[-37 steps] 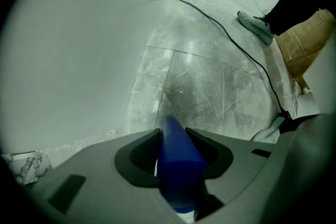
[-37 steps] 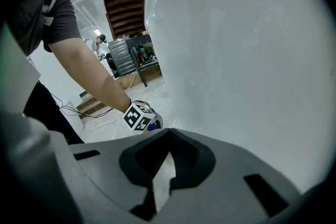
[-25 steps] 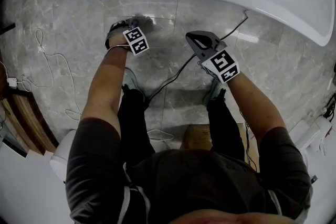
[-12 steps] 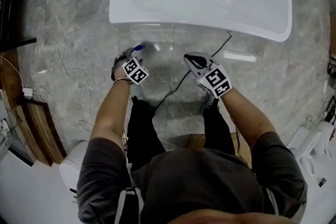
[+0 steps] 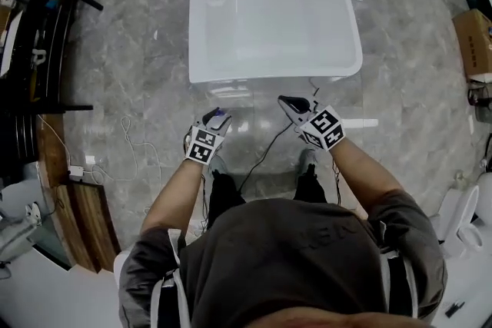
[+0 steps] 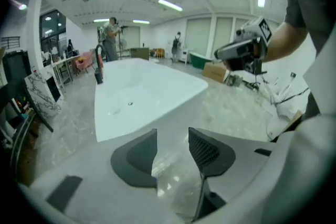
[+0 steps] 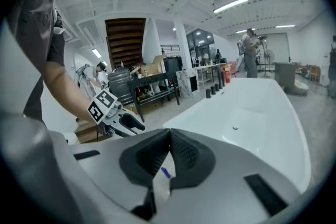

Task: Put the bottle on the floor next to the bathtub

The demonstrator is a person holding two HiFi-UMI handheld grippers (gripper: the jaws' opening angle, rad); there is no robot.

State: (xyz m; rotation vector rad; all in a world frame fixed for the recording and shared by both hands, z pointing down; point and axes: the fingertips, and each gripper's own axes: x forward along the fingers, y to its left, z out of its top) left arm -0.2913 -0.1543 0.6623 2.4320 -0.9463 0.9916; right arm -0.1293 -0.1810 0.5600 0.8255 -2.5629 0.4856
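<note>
Bottle (image 5: 222, 117): in the head view, a likely bluish spot on the floor beside the bathtub (image 5: 273, 11), at the left hand-held gripper (image 5: 214, 123), nearer than the right hand-held gripper (image 5: 294, 104). Its axis is unreadable.

Left gripper view: jaws apart, just been closing, nothing between them, raised and aimed over the tub.

Right gripper view: jaw tips together, with a blue speck on the floor through the lower gap.

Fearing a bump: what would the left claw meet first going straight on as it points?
Likely the floor just short of the tub; the left claw tilts downward, though depth is unclear.
</note>
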